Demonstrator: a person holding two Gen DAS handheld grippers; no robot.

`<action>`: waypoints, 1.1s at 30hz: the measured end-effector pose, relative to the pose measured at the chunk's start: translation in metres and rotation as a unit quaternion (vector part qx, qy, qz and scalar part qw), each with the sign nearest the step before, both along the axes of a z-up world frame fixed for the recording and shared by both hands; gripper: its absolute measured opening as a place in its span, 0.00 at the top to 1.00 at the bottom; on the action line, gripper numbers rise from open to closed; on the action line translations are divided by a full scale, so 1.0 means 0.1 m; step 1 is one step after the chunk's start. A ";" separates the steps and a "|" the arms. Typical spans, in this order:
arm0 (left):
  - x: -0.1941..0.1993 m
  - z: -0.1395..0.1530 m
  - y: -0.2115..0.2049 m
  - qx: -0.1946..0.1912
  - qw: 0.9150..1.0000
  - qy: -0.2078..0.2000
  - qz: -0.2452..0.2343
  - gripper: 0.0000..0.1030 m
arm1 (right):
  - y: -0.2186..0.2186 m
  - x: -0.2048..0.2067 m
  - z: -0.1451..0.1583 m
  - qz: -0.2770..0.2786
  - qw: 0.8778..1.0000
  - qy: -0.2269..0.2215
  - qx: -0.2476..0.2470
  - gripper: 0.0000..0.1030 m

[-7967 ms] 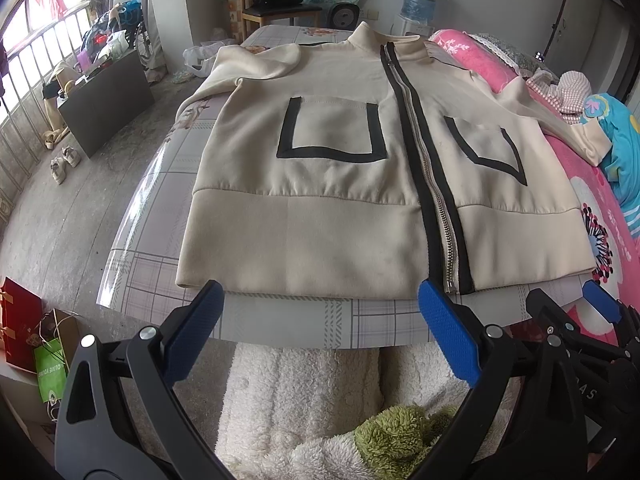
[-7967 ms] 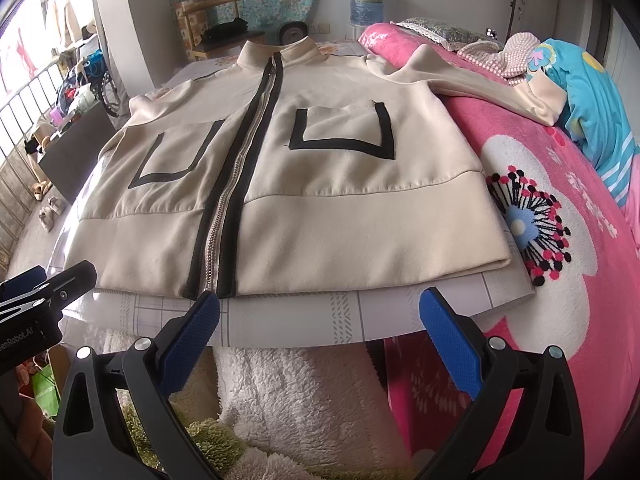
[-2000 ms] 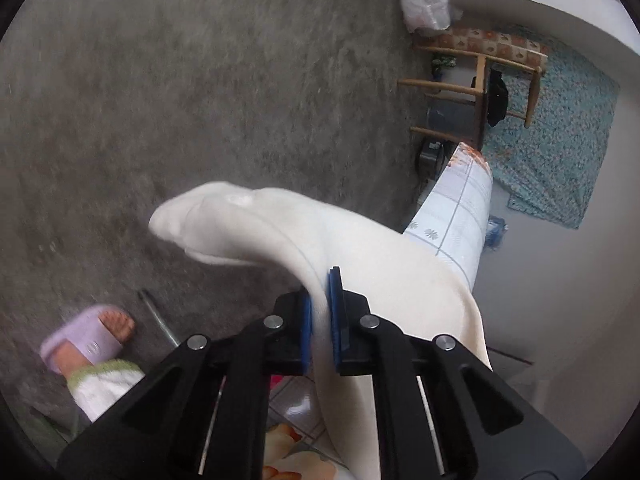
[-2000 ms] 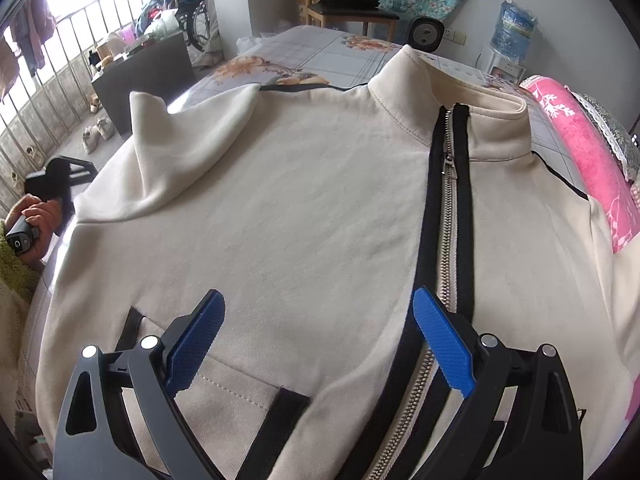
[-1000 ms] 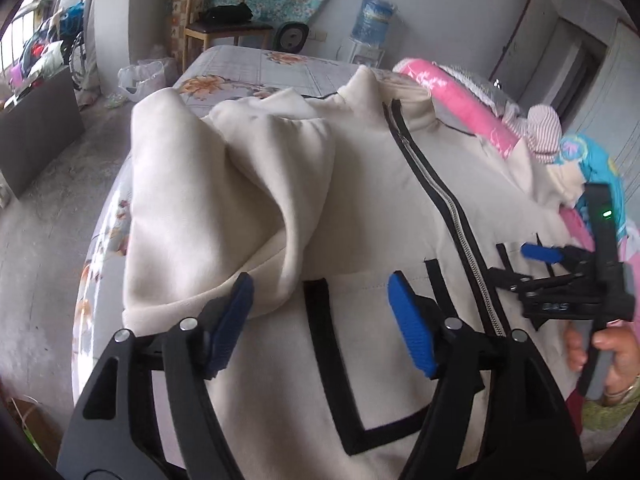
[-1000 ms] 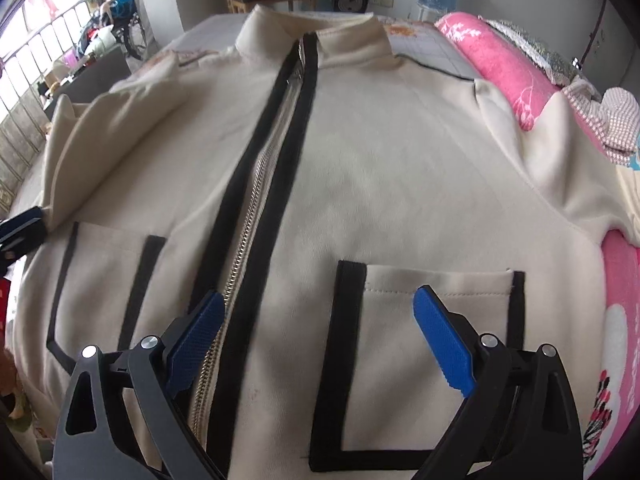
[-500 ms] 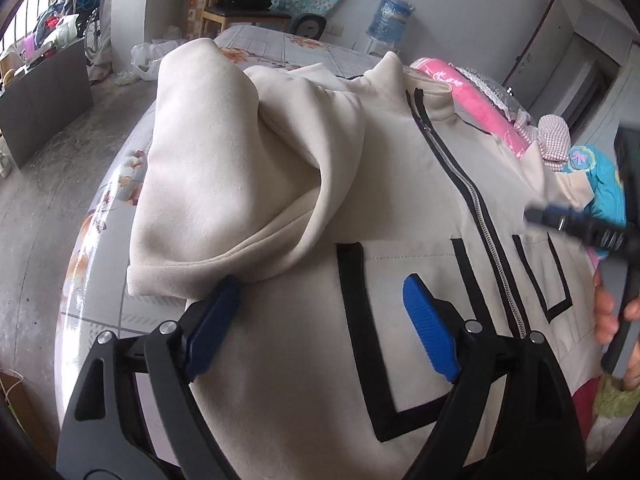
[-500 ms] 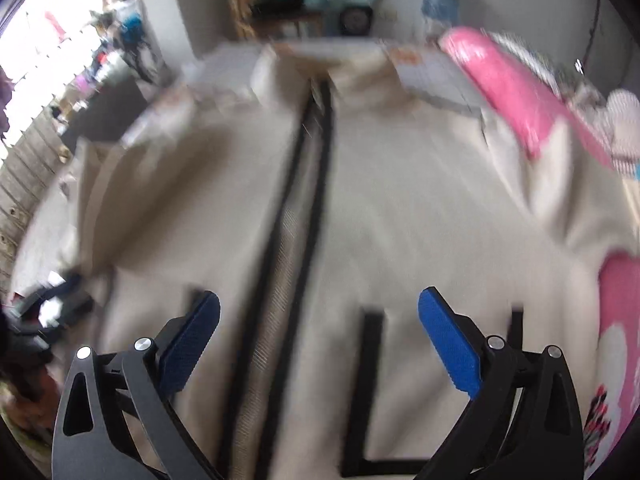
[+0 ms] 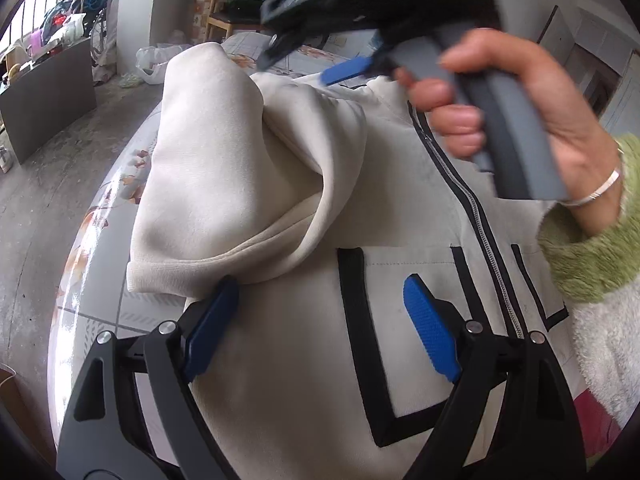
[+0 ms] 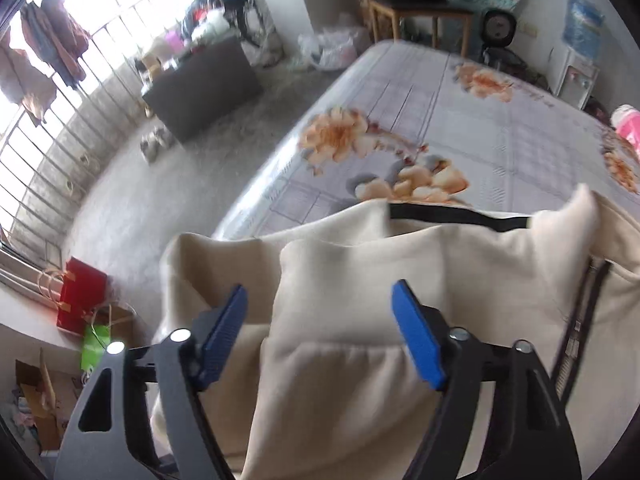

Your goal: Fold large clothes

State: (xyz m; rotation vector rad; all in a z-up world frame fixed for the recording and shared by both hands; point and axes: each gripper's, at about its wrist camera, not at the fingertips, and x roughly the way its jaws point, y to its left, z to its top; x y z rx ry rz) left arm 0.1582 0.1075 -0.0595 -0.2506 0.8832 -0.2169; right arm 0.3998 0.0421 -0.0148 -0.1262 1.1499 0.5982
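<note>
Left wrist view: the left gripper (image 9: 320,328) hangs over the cream zip-up jacket (image 9: 304,412) with its jaws standing wide and nothing between them. Its left blue pad (image 9: 212,326) sits just beside, perhaps touching, the ribbed cuff of the sleeve (image 9: 240,184), which lies folded inward across the jacket's left chest. The black-trimmed pocket (image 9: 400,280) lies under the gap.

The jacket lies front up on the floral bed sheet (image 9: 104,216), zipper (image 9: 476,216) running from near right to the far collar.

Farther off, the person's right hand (image 9: 520,120), in a fuzzy green cuff (image 9: 596,256), carries the right gripper (image 9: 316,60) above the jacket's shoulder; it is blurred.

Right wrist view: the right gripper (image 10: 320,332) is about half open and closing. A raised fold of sleeve cloth lies between the pads; neither pad visibly presses it.
</note>
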 end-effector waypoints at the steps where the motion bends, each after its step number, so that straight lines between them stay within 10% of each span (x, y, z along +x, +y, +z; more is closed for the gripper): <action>1: 0.00 0.00 0.00 -0.001 1.000 0.001 0.001 0.21 | 0.04 0.03 -0.08 0.005 1.000 0.005 -0.015 0.55; 4: 0.00 0.01 0.00 -0.005 1.000 0.002 0.000 0.21 | -0.03 -0.03 -0.13 0.013 1.000 0.012 -0.013 0.89; 12: 0.03 0.04 0.11 -0.027 1.000 0.013 -0.002 0.21 | -1.21 -0.87 0.66 -0.018 0.992 -0.059 0.111 0.92; 17: 0.05 0.05 0.22 -0.062 0.998 0.025 0.001 0.21 | -2.13 -1.44 0.51 -0.066 0.985 -0.031 0.153 0.92; 25: 0.04 0.06 0.17 -0.040 0.999 0.031 -0.004 0.21 | -3.15 -1.96 -0.21 -0.206 0.957 0.079 0.189 0.77; 29: 0.00 0.07 0.18 -0.037 0.999 0.033 0.002 0.21 | -3.21 -1.97 -0.20 -0.222 0.943 0.078 0.234 0.52; 33: -0.03 0.05 0.19 -0.037 0.998 0.038 0.014 0.21 | -3.01 -1.79 -0.21 -0.205 0.939 0.091 0.259 0.51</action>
